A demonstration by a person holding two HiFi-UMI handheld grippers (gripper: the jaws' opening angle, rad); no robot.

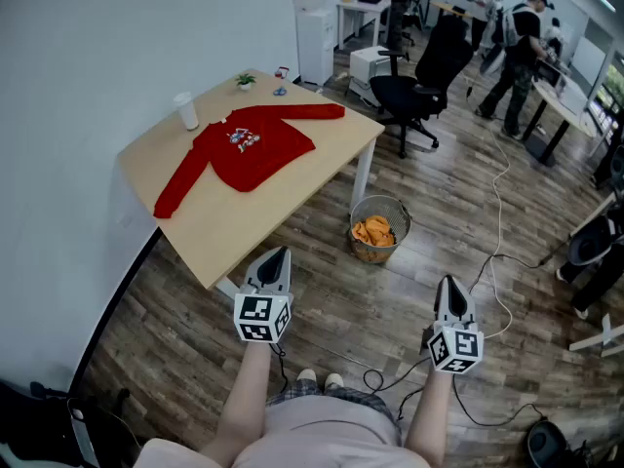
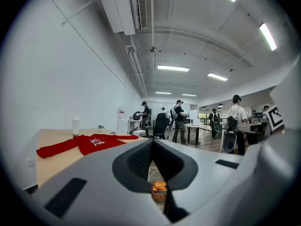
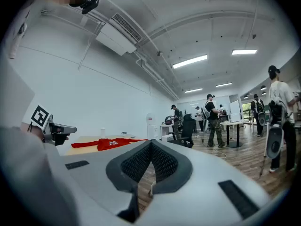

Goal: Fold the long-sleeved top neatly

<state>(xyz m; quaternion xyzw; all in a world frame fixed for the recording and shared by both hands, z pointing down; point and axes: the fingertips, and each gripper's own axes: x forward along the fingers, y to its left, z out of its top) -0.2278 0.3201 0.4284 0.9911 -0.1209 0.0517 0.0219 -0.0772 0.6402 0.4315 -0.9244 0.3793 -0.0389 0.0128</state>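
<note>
your left gripper (image 1: 276, 258): jaws together, empty | your right gripper (image 1: 449, 287): same | both held out level, side by side

The left gripper (image 1: 277, 257) and right gripper (image 1: 449, 285) are grey-shelled, with black cross-hatched pads (image 2: 140, 160) lining the jaws. Behind each pair of jaws sits a marker cube (image 1: 261, 318) in black-and-white squares. The person wears a pale beige shirt (image 1: 322, 435) and checked shorts (image 1: 363, 398).

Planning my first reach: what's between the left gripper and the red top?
In the head view, only a strip of wood floor and bare tabletop lie between the left gripper and the red top; no objects.
</note>
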